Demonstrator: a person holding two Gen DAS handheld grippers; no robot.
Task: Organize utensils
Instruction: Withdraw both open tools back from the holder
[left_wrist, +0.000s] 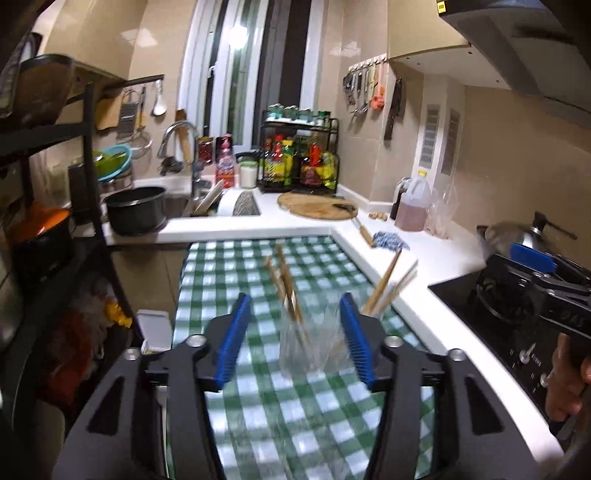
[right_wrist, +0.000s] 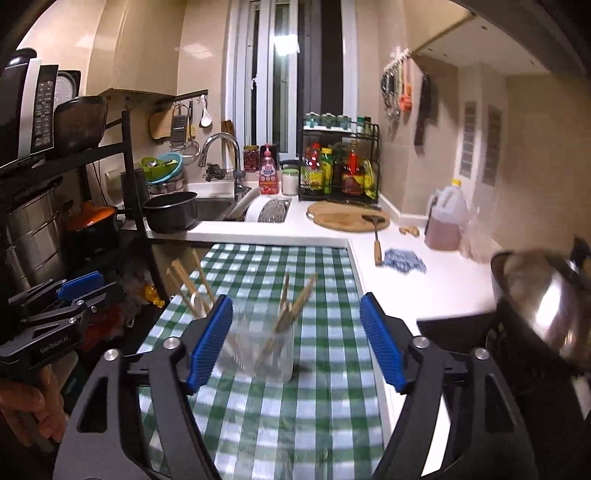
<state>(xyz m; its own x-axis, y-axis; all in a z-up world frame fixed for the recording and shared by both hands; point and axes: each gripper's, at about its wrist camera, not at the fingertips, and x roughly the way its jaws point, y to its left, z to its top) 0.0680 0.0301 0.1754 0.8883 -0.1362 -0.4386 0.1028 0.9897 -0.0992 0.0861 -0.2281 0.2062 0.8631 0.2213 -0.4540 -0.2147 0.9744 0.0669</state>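
Observation:
Two clear glass jars of wooden chopsticks stand on the green checked tablecloth (left_wrist: 258, 424). In the left wrist view, one jar (left_wrist: 306, 343) sits between the blue pads of my left gripper (left_wrist: 295, 301), with a gap on each side. The second jar's chopsticks (left_wrist: 388, 286) rise behind the right finger. In the right wrist view, that second jar (right_wrist: 258, 354) stands between the jaws of my right gripper (right_wrist: 295, 300), close to the left pad (right_wrist: 208, 339) and far from the right one. Both grippers are open. The first jar's chopsticks (right_wrist: 188, 286) show at left.
A black hob (left_wrist: 491, 317) with a lidded steel wok (right_wrist: 539, 295) lies to the right. On the white counter are a round cutting board (right_wrist: 347, 216), a spatula (right_wrist: 376, 240), a blue cloth (right_wrist: 404, 260) and an oil jug (right_wrist: 445, 218). A sink (right_wrist: 210, 208) and dark shelf rack (right_wrist: 129, 177) stand left.

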